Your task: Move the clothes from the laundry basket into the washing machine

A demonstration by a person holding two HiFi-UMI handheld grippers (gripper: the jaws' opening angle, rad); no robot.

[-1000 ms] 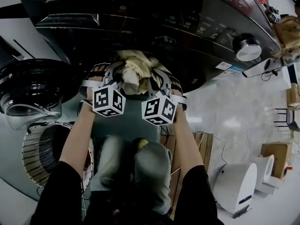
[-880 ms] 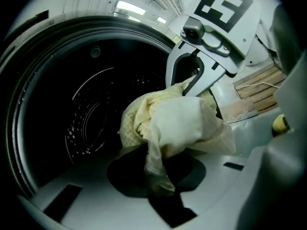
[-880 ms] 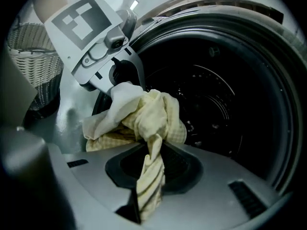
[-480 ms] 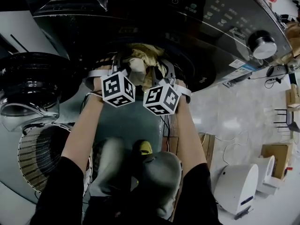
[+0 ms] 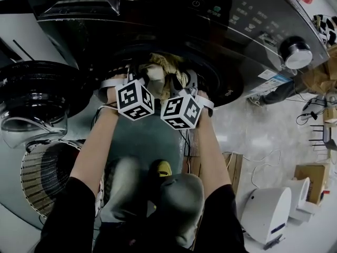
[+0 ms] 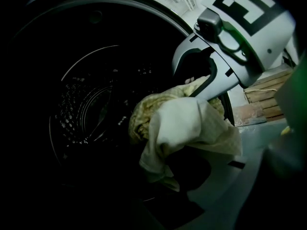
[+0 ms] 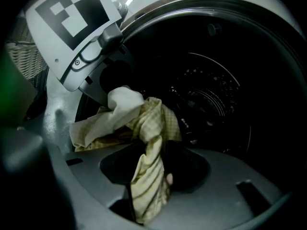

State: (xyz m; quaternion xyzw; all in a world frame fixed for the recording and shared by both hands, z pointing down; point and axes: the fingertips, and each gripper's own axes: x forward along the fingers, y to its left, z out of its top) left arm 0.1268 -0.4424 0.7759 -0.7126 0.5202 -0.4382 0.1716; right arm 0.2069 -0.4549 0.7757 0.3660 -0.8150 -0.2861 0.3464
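Now, clothes: a cream-and-yellow checked cloth (image 7: 148, 123) bunched in the mouth of the washing machine (image 5: 237, 30), between both tools.
Left gripper (image 5: 138, 74): jaws have just been opening, parted — cloth's tail loose between them.
Right gripper (image 5: 181, 83): likewise just opening, parted — cloth strip hanging between.

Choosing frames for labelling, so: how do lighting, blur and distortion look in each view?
Head view: wide-angle bend curves the washing machine; the floor is glary. Left gripper view: the drum is nearly black, only the cloth lit. Right gripper view: same dark drum with small glints; left edge blurred.
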